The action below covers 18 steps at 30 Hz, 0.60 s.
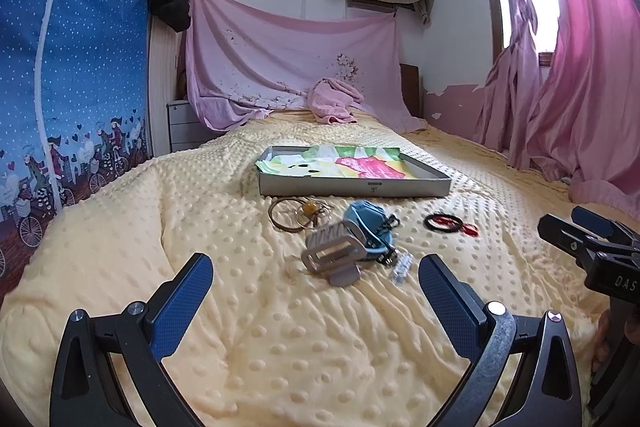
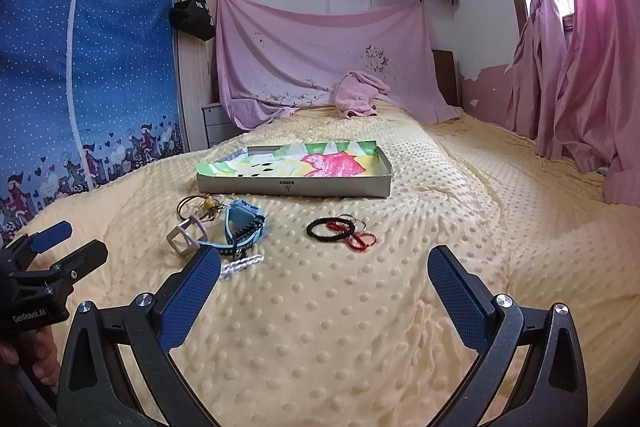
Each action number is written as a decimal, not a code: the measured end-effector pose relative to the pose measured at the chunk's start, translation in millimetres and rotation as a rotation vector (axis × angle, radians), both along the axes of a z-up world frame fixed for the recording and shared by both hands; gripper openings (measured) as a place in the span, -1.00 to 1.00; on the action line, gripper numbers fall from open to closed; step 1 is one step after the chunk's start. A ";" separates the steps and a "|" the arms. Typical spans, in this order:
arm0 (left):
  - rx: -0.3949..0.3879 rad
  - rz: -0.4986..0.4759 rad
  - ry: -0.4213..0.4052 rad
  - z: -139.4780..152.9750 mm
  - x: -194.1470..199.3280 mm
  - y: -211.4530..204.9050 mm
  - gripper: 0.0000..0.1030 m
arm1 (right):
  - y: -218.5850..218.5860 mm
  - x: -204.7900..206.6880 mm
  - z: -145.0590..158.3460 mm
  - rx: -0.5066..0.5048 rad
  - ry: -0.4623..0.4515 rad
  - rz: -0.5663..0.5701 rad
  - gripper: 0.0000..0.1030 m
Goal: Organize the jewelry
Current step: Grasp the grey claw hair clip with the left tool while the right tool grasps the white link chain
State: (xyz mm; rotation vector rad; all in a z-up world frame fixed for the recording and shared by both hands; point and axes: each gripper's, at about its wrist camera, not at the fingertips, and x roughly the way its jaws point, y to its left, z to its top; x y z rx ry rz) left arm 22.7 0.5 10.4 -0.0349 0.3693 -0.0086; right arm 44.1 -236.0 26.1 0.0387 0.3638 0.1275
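A shallow grey box (image 1: 352,185) (image 2: 294,185) lined with colourful paper lies on the yellow dotted bedspread. In front of it lie gold bangles with an amber bead (image 1: 290,213) (image 2: 192,207), a blue watch (image 1: 370,223) (image 2: 244,223), a grey hair claw (image 1: 332,255) (image 2: 186,237), a white beaded piece (image 1: 402,267) (image 2: 240,265), and a black hair tie (image 1: 442,223) (image 2: 326,229) with red loops (image 2: 362,241). My left gripper (image 1: 316,287) is open and empty, just short of the claw. My right gripper (image 2: 324,279) is open and empty, just short of the hair tie.
A pink towel (image 1: 334,101) lies at the bed's head under a hung pink sheet. A blue fabric wardrobe (image 1: 80,87) stands left. Pink curtains (image 1: 580,67) hang right. The right gripper shows at the right edge of the left wrist view (image 1: 592,243).
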 end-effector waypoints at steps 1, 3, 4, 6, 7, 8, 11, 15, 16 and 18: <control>-0.009 0.002 0.004 1.3 3.7 2.0 1.00 | 0.8 1.4 1.6 -0.005 0.001 0.003 0.98; -0.017 0.013 0.008 4.3 10.9 5.1 1.00 | 2.5 8.4 8.4 -0.017 -0.004 0.004 0.98; -0.018 0.019 0.008 6.2 15.0 6.6 1.00 | 3.3 11.7 11.5 -0.016 -0.009 0.007 0.98; -0.014 0.033 0.005 9.6 22.5 8.3 1.00 | 5.6 19.5 17.6 -0.007 -0.018 0.007 0.98; -0.011 0.039 0.002 11.1 26.3 9.2 1.00 | 7.5 23.8 20.6 -0.002 -0.023 0.011 0.98; -0.008 0.046 0.001 12.8 30.6 10.0 1.00 | 9.6 29.8 23.5 -0.001 -0.022 0.015 0.98; -0.010 0.058 0.002 15.0 45.1 15.3 1.00 | 17.5 47.0 27.6 -0.003 -0.017 0.033 0.98; -0.065 0.064 0.037 8.6 65.9 29.9 1.00 | 26.9 67.8 20.2 -0.011 0.014 0.066 0.98; -0.081 0.058 0.053 5.4 70.4 33.1 1.00 | 29.2 72.4 16.6 -0.011 0.028 0.081 0.97; -0.113 0.040 0.080 -2.9 77.6 38.9 1.00 | 34.1 80.7 7.5 -0.015 0.065 0.109 0.87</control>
